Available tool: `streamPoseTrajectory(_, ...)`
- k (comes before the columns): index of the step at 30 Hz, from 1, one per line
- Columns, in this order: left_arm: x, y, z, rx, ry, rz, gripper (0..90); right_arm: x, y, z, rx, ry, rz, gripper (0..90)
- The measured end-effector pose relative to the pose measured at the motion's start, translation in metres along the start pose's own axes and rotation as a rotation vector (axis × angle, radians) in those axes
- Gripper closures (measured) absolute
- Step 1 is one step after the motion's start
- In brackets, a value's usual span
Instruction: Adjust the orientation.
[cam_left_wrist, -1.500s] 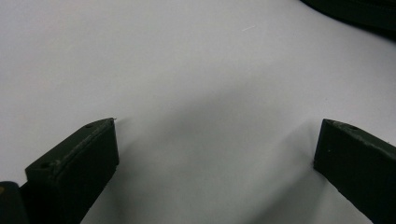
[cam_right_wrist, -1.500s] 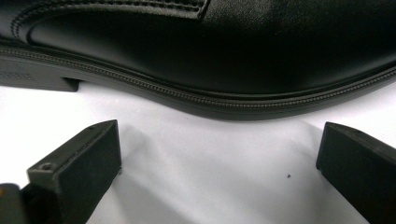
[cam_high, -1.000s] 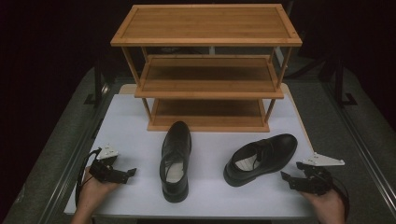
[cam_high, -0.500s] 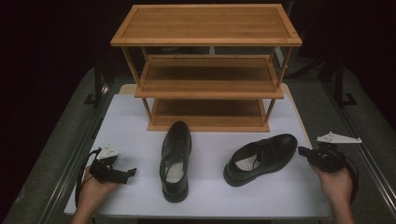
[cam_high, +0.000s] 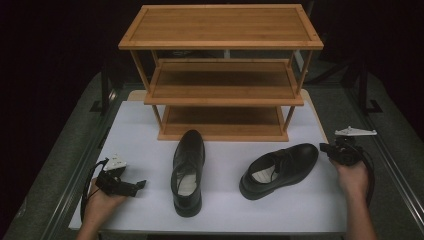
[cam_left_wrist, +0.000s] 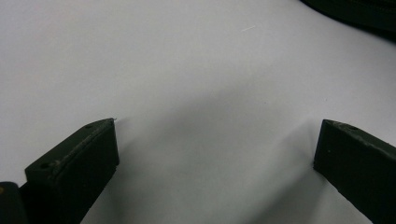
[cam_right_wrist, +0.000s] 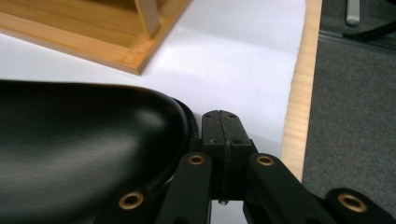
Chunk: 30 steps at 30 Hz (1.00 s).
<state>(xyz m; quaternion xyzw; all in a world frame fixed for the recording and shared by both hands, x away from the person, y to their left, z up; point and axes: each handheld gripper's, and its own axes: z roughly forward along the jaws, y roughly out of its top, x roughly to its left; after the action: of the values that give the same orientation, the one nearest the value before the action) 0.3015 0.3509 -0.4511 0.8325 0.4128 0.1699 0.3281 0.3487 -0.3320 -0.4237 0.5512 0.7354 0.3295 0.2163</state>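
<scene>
The right gripper (cam_right_wrist: 223, 135), jaws together, sits just beside the right shoe (cam_high: 280, 169); the left gripper (cam_high: 131, 186) rests with jaws apart on the surface (cam_high: 225, 150).

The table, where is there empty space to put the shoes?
Bare white table lies between the left shoe and right shoe, and left of the left shoe. All three shelves of the wooden rack are free. It is tight where the right hand-held gripper meets the right shoe's toe.

The left hand (cam_high: 102, 202) rests low at the near left, its left gripper (cam_high: 131, 186) pointing right with fingers (cam_left_wrist: 74, 163) spread wide apart. The right hand (cam_high: 353, 177) reaches forward, the right gripper (cam_high: 325, 148) pointing left, fingers (cam_right_wrist: 224, 135) pressed together.
</scene>
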Motion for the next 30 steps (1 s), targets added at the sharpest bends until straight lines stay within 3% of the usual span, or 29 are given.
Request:
streamPoseTrajectory(3,0.000,0.000,0.000,0.001,-0.001,-0.002,0.0,-0.004,-0.003,0.004,0.014,0.006,0.009,89.7)
streamPoseTrajectory(6,0.000,0.000,0.000,0.002,-0.001,-0.001,0.0,-0.004,-0.004,0.008,0.032,0.047,0.017,89.8)
streamPoseTrajectory(14,0.000,0.000,0.000,0.002,-0.002,-0.002,0.0,0.001,-0.006,0.006,0.040,0.049,0.019,89.9)
streamPoseTrajectory(30,0.001,0.000,0.000,0.002,-0.002,-0.002,0.0,0.037,-0.006,0.007,0.055,0.107,-0.047,89.9)
